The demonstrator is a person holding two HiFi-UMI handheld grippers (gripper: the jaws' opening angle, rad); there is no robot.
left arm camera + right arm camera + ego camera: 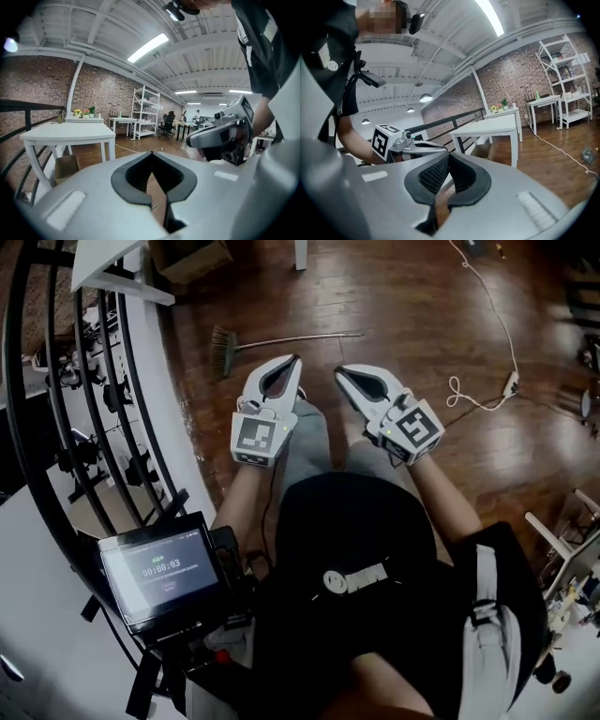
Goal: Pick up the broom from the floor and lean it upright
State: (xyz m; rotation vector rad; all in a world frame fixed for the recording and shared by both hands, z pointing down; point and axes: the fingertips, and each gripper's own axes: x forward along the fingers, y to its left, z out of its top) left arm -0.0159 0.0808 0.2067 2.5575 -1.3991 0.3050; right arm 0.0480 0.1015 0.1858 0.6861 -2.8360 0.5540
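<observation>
Both grippers are closed with nothing between the jaws: left gripper (296, 359) and right gripper (339, 370) are held side by side, tips close together, pointing slightly down at the floor (403, 296).

Broom (281, 340): lies flat on the dark wooden floor just ahead of both tips, touching neither gripper. Its dark bristle head sits ahead and left of the left gripper. Its thin, pale handle runs rightward across the front of both tips and ends just beyond the right gripper's tip.

Surroundings: a black railing (56, 427) and a white table (117, 273) stand left of the left gripper, close to the bristle head. A cardboard box (192, 257) sits beyond the head. A white cable (489, 343) trails across the floor to the right of the right gripper, clear of the handle. A lit screen (161, 570) is mounted behind the left gripper, near the person's body.

Nothing lies between the grippers and the broom.
</observation>
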